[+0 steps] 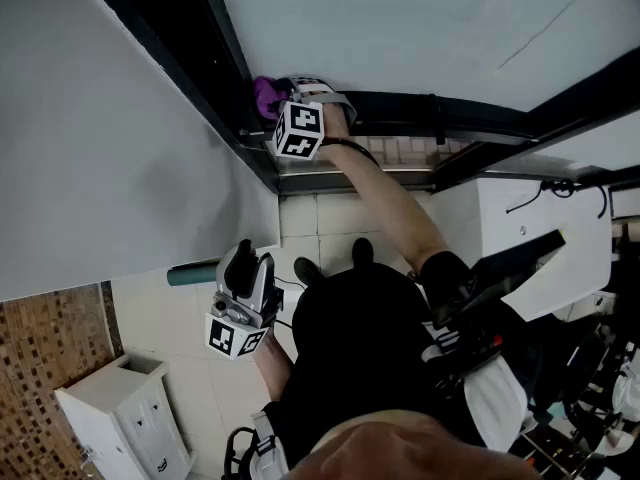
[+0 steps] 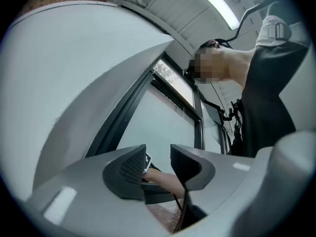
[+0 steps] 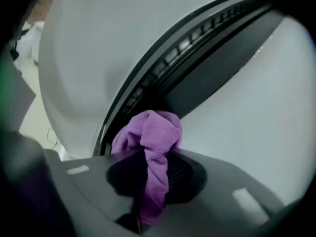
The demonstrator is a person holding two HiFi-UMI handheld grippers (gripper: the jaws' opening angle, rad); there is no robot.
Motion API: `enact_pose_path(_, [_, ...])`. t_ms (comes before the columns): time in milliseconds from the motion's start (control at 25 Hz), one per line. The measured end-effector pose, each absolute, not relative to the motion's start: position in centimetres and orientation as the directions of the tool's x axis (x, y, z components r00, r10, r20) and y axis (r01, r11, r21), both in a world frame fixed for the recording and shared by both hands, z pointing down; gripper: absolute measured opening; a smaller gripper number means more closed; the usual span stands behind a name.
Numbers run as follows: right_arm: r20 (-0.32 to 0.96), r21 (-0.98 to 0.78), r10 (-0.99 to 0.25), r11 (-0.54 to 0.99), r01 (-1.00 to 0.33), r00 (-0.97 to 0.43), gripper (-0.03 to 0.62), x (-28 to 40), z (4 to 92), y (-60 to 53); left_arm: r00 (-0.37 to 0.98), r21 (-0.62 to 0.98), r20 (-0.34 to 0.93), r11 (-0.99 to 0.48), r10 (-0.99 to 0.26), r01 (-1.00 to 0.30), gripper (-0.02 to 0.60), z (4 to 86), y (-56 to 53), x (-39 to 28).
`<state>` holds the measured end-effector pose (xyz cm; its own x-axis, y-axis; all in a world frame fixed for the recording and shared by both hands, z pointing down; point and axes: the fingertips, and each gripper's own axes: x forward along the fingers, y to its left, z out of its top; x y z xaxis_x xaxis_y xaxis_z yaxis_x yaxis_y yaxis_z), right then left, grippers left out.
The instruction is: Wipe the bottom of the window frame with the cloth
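- Two grippers logged: the right gripper [image 1: 284, 95] sits in the upper centre of the head view, and the left gripper [image 1: 246, 260] is low in the left-centre of that frame
- In the right gripper view we see the right gripper [image 3: 157, 169] with its jaws clamped onto the purple cloth [image 3: 150, 132]; a bunched end of the cloth sticks out beyond the tips
- In the head view the cloth [image 1: 265, 96] lies at the dark window frame [image 1: 400, 103], near the corner where two frame rails meet
- In the right gripper view the frame [image 3: 207, 48] runs diagonally from the upper right down to the cloth; the bunch overlaps its lower end, but we cannot tell whether it touches
- In the left gripper view we read the left gripper [image 2: 158, 162] as spread apart, with nothing between the pads; the person's forearm [image 2: 165, 181] shows through the gap, farther off
- We note the left gripper is well apart from the frame, over the tiled floor [image 1: 320, 218]
- A white cabinet [image 1: 120, 408] stands in the lower left of the head view
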<state>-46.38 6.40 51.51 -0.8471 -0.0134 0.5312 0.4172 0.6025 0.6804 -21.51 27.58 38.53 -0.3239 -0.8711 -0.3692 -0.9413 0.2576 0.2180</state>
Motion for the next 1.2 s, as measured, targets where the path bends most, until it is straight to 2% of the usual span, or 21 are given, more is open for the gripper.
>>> enact_pose_path(120, [0.504,0.686,0.016,0.6,0.411,-0.864,0.074,-47.9,53.1,7.7,-0.306,0.218,-0.37,0.238,-0.877,-0.947,0.16,38.5,26.7,-21.4])
enact_pose_path(200, [0.578,0.646,0.069,0.57,0.508,-0.813,0.051,-46.7,54.4,8.6,-0.288,0.215,-0.374,0.22,-0.882,-0.952,0.16,38.3,26.1,-21.3])
enact_pose_path(280, [0.642,0.592,0.125,0.547,0.592,-0.756,0.066,-45.1,54.0,8.8,-0.271,0.213,-0.374,0.202,-0.887,-0.956,0.16,38.3,25.7,-21.3])
enact_pose_path(440, [0.585,0.629,0.093,0.576,0.523,-0.806,0.07,-46.2,53.2,8.2,-0.249,0.222,-0.38,0.174,-0.891,-0.959,0.16,38.3,24.9,-21.2])
enact_pose_path(560, [0.621,0.588,0.136,0.571,0.573,-0.772,0.052,-45.9,54.4,9.1,-0.231,0.215,-0.383,0.157,-0.895,-0.964,0.16,38.1,24.6,-20.9])
enact_pose_path(680, [0.649,0.528,0.185,0.589,0.612,-0.738,0.067,-45.3,53.2,9.5,-0.225,0.222,-0.38,0.148,-0.897,-0.964,0.16,38.1,24.7,-21.4])
enact_pose_path(840, [0.552,0.575,0.137,0.652,0.494,-0.823,0.067,-46.8,53.8,9.4,-0.199,0.223,-0.374,0.12,-0.906,-0.967,0.16,38.1,23.5,-20.9])
enact_pose_path(920, [0.58,0.573,0.109,0.65,0.499,-0.808,0.063,-45.7,54.4,7.8,-0.173,0.208,-0.372,0.099,-0.912,-0.973,0.16,37.7,22.6,-20.6])
enact_pose_path(1080, [0.666,0.573,-0.139,0.725,0.384,-0.732,0.066,-40.9,54.0,-2.2,-0.146,0.197,-0.372,0.076,-0.917,-0.977,0.16,37.1,21.6,-20.7])
enact_pose_path(1160, [0.65,0.566,-0.127,0.739,0.365,-0.75,0.069,-40.9,52.6,-1.6,-0.137,0.208,-0.364,0.064,-0.921,-0.976,0.16,37.4,21.3,-21.0])
enact_pose_path(1200, [0.619,0.559,-0.06,0.734,0.386,-0.783,0.069,-42.2,51.8,0.9,-0.13,0.21,-0.361,0.055,-0.923,-0.976,0.16,37.6,21.2,-21.1])
